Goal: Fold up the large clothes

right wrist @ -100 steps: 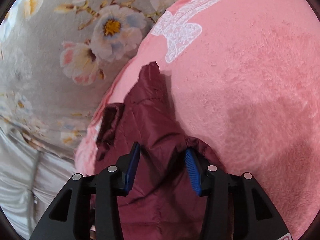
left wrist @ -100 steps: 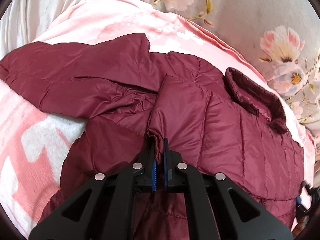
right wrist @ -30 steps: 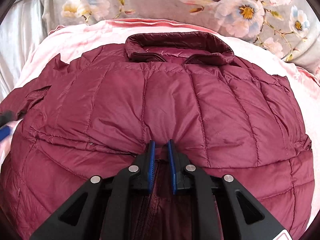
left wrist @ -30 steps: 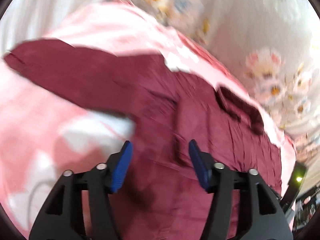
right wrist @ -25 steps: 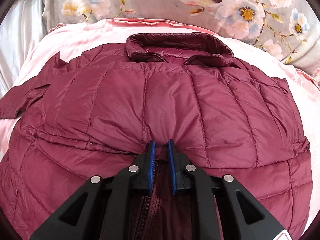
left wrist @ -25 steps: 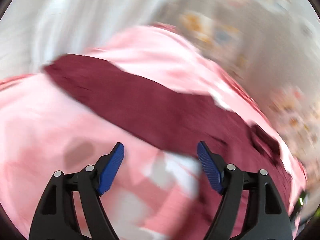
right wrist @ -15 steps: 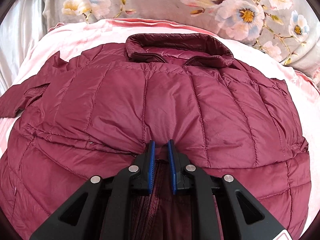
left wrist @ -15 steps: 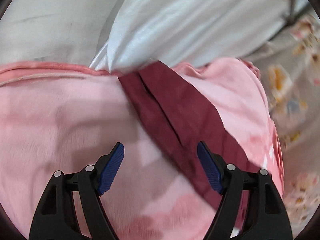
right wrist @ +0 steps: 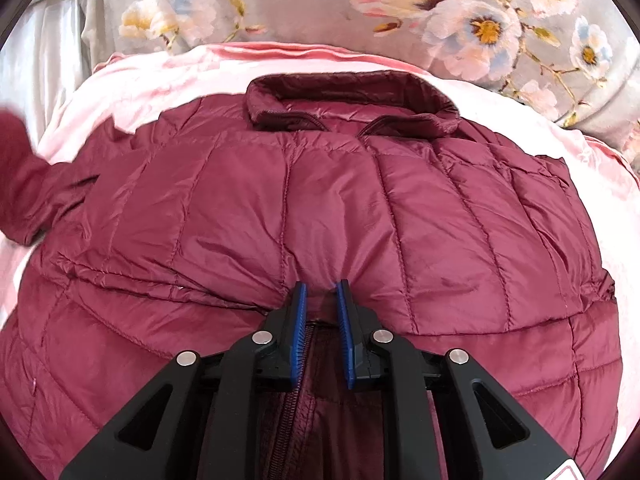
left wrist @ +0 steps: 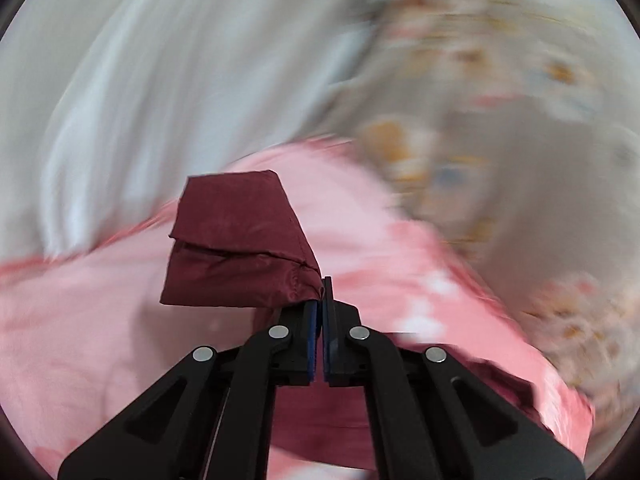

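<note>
motion blur smears most of the left wrist view, so the pale grey cloth (left wrist: 160, 80) at the back and the flowered grey sheet (left wrist: 500, 140) to the right are hard to make out. sharp in that view is the cuff end of a sleeve (left wrist: 236, 248) of the maroon quilted puffer jacket (right wrist: 320, 208), its squared tip pointing up and away from the camera over the fluffy pink blanket (left wrist: 80, 340). the left gripper (left wrist: 321, 308) has its blue-padded black fingers pinched together on the sleeve's puckered edge.

the right wrist view is clear. the jacket lies spread on the pink blanket on the bed, its long axis running away from the camera, the stand-up collar (right wrist: 352, 104) at the far end toward the flowered sheet. the shell is glossy, stitched into rectangular padded panels. its lower part runs out of frame and behind the gripper's black frame, where a zip track shows. at the left edge the sleeve rises as a blurred maroon patch, cut off by the lens rim. the right gripper (right wrist: 321, 300) sits at the jacket's middle, its fingers slightly parted with a fold of fabric bunched between the tips.
</note>
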The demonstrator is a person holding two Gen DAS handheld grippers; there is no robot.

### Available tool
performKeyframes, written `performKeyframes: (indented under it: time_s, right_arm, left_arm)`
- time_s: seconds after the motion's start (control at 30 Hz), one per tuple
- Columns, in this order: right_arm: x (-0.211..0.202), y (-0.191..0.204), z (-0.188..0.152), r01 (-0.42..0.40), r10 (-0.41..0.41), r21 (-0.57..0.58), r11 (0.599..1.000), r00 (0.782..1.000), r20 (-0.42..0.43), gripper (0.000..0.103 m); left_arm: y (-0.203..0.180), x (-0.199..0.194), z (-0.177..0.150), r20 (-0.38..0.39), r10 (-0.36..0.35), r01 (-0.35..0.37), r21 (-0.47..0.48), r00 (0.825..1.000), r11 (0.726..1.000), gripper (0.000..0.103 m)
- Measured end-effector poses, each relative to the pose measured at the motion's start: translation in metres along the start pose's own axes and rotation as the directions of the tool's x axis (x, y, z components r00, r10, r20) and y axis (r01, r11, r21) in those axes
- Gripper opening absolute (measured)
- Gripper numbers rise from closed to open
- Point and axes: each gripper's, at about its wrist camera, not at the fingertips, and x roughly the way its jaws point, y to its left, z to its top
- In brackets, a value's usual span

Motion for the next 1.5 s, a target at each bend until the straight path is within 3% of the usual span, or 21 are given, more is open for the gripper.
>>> performKeyframes:
  time_s: [0.1, 0.17, 0.27, 0.33, 0.43, 0.5, 0.57, 0.6, 0.7, 0.73, 0.83, 0.9, 1.0, 1.17, 1.23, 1.3, 1.33, 1.4, 1.43, 1.47, 1.5]
  right_arm:
    - [-0.021, -0.015, -0.003, -0.026, 0.02, 0.086, 0.996, 0.998, 0.067, 0.021]
    - [-0.038, -0.026, -0.01, -0.06, 0.048, 0.136, 0.989, 0.995, 0.09, 0.021]
    - [-0.068, -0.048, -0.027, -0.11, 0.091, 0.178, 0.978, 0.989, 0.113, 0.021]
    - [-0.085, -0.061, -0.037, -0.111, 0.087, 0.187, 0.976, 0.988, 0.128, 0.021]
    - [-0.102, -0.082, -0.052, -0.083, 0.059, 0.189, 0.978, 0.99, 0.131, 0.026]
    - [-0.107, -0.095, -0.062, -0.049, 0.026, 0.188, 0.981, 0.992, 0.121, 0.03]
    - [-0.109, -0.103, -0.069, -0.028, 0.007, 0.184, 0.983, 0.994, 0.112, 0.035]
    - [-0.109, -0.109, -0.072, -0.023, 0.003, 0.183, 0.983, 0.994, 0.109, 0.039]
    - [-0.111, -0.12, -0.073, -0.044, 0.021, 0.196, 0.98, 0.993, 0.115, 0.052]
    - [-0.111, -0.123, -0.07, -0.062, 0.037, 0.204, 0.977, 0.991, 0.126, 0.055]
    - [-0.106, -0.128, -0.055, -0.103, 0.071, 0.235, 0.966, 0.987, 0.144, 0.059]
    - [-0.097, -0.134, -0.041, -0.137, 0.1, 0.268, 0.954, 0.984, 0.145, 0.06]
    - [-0.076, -0.138, -0.022, -0.145, 0.11, 0.303, 0.942, 0.986, 0.129, 0.061]
    - [-0.041, -0.135, -0.005, -0.093, 0.075, 0.322, 0.942, 0.995, 0.068, 0.059]
    - [-0.027, -0.133, 0.001, -0.094, 0.084, 0.325, 0.941, 0.995, 0.045, 0.038]
    - [-0.02, -0.126, 0.008, -0.102, 0.105, 0.303, 0.948, 0.994, 0.009, 0.006]
    - [-0.021, -0.125, 0.012, -0.109, 0.11, 0.299, 0.948, 0.994, 0.016, 0.004]
    - [-0.036, -0.124, 0.025, -0.145, 0.126, 0.294, 0.945, 0.989, 0.081, 0.002]
    - [-0.051, -0.124, 0.035, -0.164, 0.128, 0.283, 0.945, 0.982, 0.14, 0.002]
    - [-0.066, -0.125, 0.043, -0.18, 0.13, 0.273, 0.945, 0.973, 0.19, 0.002]
    - [-0.083, -0.128, 0.052, -0.199, 0.134, 0.26, 0.945, 0.959, 0.248, 0.002]
  left_arm:
    - [-0.1, -0.033, -0.016, 0.008, -0.166, 0.163, 0.149, 0.986, 0.975, 0.0]
    - [-0.162, -0.048, -0.042, -0.04, -0.259, 0.261, 0.241, 0.965, 0.935, 0.0]
    - [-0.229, -0.051, -0.093, -0.154, -0.337, 0.37, 0.312, 0.929, 0.875, 0.0]
    - [-0.264, -0.044, -0.136, -0.233, -0.345, 0.409, 0.342, 0.909, 0.846, 0.001]
    - [-0.295, -0.025, -0.199, -0.352, -0.308, 0.432, 0.361, 0.884, 0.827, 0.007]
    - [-0.303, -0.012, -0.232, -0.411, -0.284, 0.441, 0.364, 0.866, 0.82, 0.023]
    - [-0.299, -0.004, -0.258, -0.45, -0.267, 0.443, 0.349, 0.852, 0.825, 0.049]
    - [-0.292, -0.002, -0.263, -0.457, -0.271, 0.446, 0.333, 0.847, 0.831, 0.051]
    - [-0.265, -0.004, -0.259, -0.446, -0.289, 0.438, 0.276, 0.847, 0.856, 0.073]
    - [-0.252, -0.007, -0.251, -0.428, -0.296, 0.429, 0.256, 0.854, 0.866, 0.079]
    - [-0.198, -0.008, -0.219, -0.345, -0.258, 0.339, 0.198, 0.902, 0.92, 0.087]
    - [-0.167, 0.0, -0.202, -0.33, -0.214, 0.273, 0.144, 0.92, 0.951, 0.087]
    - [-0.113, 0.026, -0.185, -0.355, -0.154, 0.166, 0.005, 0.922, 0.986, 0.086]
    - [-0.049, 0.061, -0.184, -0.417, -0.134, 0.063, -0.18, 0.899, 0.982, 0.079]
    - [-0.042, 0.068, -0.184, -0.417, -0.126, 0.053, -0.183, 0.9, 0.982, 0.077]
    - [-0.04, 0.072, -0.183, -0.418, -0.116, 0.04, -0.188, 0.901, 0.981, 0.076]
    - [-0.04, 0.075, -0.181, -0.417, -0.109, 0.029, -0.193, 0.903, 0.981, 0.074]
    - [-0.039, 0.08, -0.177, -0.411, -0.078, 0.002, -0.182, 0.908, 0.983, 0.06]
    - [-0.041, 0.085, -0.175, -0.411, -0.047, -0.023, -0.165, 0.91, 0.986, 0.048]
    - [-0.041, 0.089, -0.174, -0.41, -0.012, -0.054, -0.151, 0.912, 0.987, 0.035]
    - [-0.039, 0.091, -0.172, -0.409, 0.005, -0.072, -0.148, 0.912, 0.986, 0.03]
